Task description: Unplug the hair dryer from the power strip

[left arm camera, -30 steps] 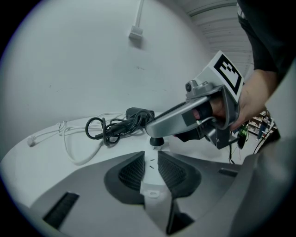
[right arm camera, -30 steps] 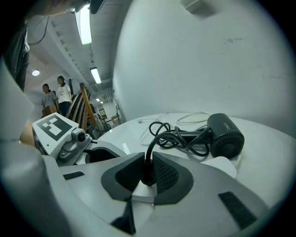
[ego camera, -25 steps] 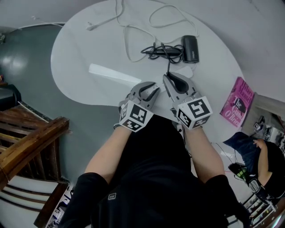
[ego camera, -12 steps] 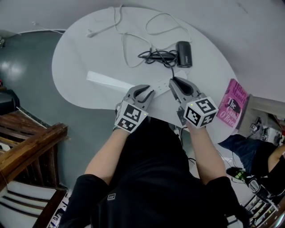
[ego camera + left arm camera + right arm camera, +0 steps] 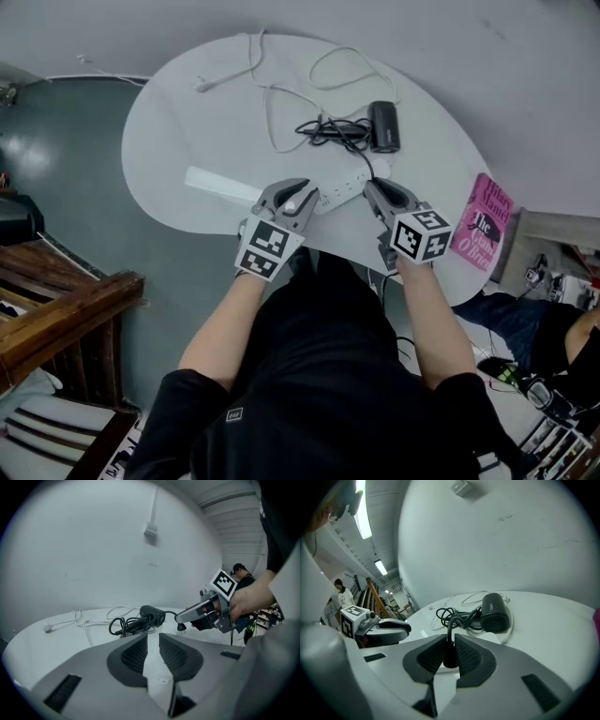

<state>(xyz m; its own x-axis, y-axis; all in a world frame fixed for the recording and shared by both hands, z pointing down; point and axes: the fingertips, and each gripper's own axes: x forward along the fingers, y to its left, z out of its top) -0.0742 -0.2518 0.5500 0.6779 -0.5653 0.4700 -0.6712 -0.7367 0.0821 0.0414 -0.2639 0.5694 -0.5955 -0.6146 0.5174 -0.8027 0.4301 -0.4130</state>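
Observation:
A black hair dryer [image 5: 383, 126] lies at the far side of the round white table [image 5: 169, 122], its black cord [image 5: 328, 131] bundled beside it. The white power strip [image 5: 342, 186] runs between my two grippers. My left gripper [image 5: 302, 192] has the strip's near end [image 5: 153, 663] between its pads; its jaws are closing and the pads touch it. My right gripper [image 5: 373, 190] is shut on the cord's black plug [image 5: 449, 657]. In the left gripper view that plug [image 5: 180, 627] hangs at the right gripper's tips. I cannot tell if its prongs sit in the strip.
A long white cable [image 5: 272, 84] loops across the far table. A flat white bar [image 5: 220, 183] lies at the left. A pink book [image 5: 481, 225] sits at the right edge. A wooden railing [image 5: 66, 309] stands left, and another person [image 5: 562, 337] is at the lower right.
The two grippers have drawn a little apart. The right one has come toward me and rightward with the plug. The left one has shifted left and up.

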